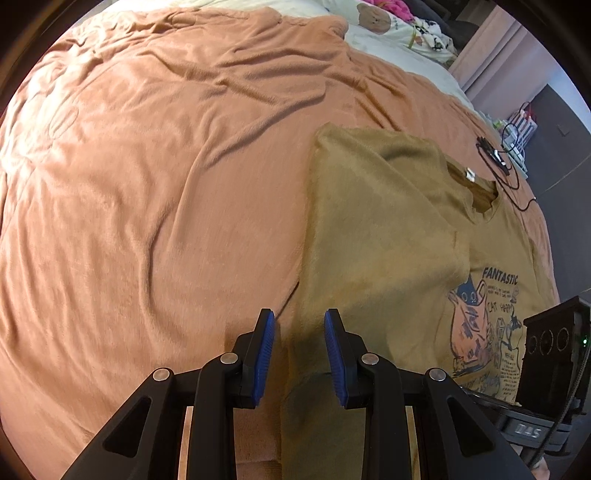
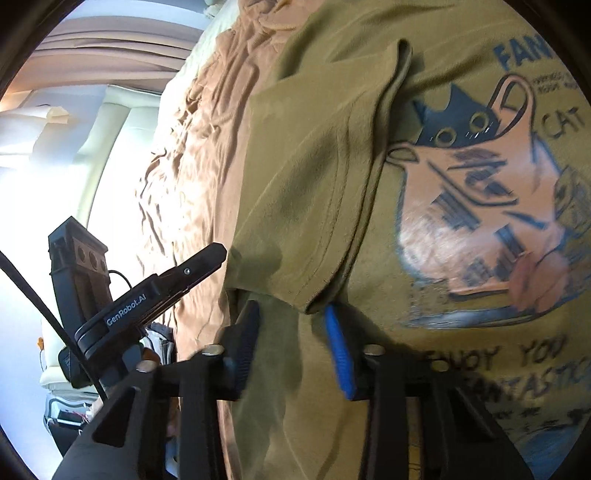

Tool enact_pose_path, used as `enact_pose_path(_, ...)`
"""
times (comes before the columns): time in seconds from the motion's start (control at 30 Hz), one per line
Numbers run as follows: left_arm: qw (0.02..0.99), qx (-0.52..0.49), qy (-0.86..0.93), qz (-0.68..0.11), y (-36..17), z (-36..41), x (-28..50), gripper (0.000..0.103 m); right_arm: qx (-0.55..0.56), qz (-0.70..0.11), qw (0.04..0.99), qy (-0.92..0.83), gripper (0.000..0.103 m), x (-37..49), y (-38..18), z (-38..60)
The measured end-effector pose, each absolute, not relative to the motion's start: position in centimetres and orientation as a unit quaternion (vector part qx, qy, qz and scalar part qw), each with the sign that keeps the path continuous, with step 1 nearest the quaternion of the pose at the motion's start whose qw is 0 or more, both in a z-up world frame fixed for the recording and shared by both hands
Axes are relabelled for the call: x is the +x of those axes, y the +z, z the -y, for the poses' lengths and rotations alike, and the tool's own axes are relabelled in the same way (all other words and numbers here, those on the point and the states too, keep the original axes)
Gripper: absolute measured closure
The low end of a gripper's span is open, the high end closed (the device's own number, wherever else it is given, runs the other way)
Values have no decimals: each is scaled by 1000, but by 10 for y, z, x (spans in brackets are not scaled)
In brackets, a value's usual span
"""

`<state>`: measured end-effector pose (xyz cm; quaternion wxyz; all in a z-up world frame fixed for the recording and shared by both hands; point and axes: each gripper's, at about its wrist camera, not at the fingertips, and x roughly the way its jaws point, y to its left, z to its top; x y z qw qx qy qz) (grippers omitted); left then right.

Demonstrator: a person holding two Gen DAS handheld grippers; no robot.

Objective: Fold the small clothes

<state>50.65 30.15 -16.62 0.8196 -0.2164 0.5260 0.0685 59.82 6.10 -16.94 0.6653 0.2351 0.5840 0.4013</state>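
Note:
A mustard T-shirt [image 1: 380, 229] with a cat print lies face up on the bed, its left side and sleeve folded in over the front. My left gripper [image 1: 299, 328] hovers over the shirt's folded left edge, its blue pads apart and pressing nothing. In the right wrist view the print [image 2: 480, 192] fills the right side. My right gripper [image 2: 291, 332] straddles shirt cloth just below the folded sleeve's hem [image 2: 332, 229]; its pads stand apart, with cloth in the gap. The left gripper [image 2: 216, 254] shows side-on at the shirt's edge.
An orange blanket [image 1: 147, 184] covers the bed, wrinkled. A black cable with a small device [image 1: 495, 155] lies past the collar. Printed bedding [image 1: 380, 18] sits at the far end. The right tool's black housing [image 1: 554, 339] is at the lower right. A white padded wall [image 2: 110, 122] stands beyond the bed.

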Motion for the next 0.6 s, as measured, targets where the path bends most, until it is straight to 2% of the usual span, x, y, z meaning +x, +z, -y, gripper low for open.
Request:
enact_pose_path(0.03, 819, -219, 67, -526, -167, -302, 506, 73, 228, -583, 669, 402, 98, 598, -167, -61)
enact_pose_path(0.1, 819, -221, 65, -526, -169, -303, 505, 73, 212, -570, 683, 405, 103, 596, -156, -66)
enact_pose_path(0.33, 815, -229, 69, -528, -177, -306, 498, 73, 203, -530, 702, 429, 103, 584, -117, -63)
enact_pose_path(0.53, 817, -235, 69, -522, -174, -306, 493, 73, 211, -567, 693, 393, 103, 588, -138, -61)
enact_pose_path(0.6, 818, -232, 68, -522, -172, -305, 492, 73, 226, -575, 682, 391, 93, 588, -146, -54)
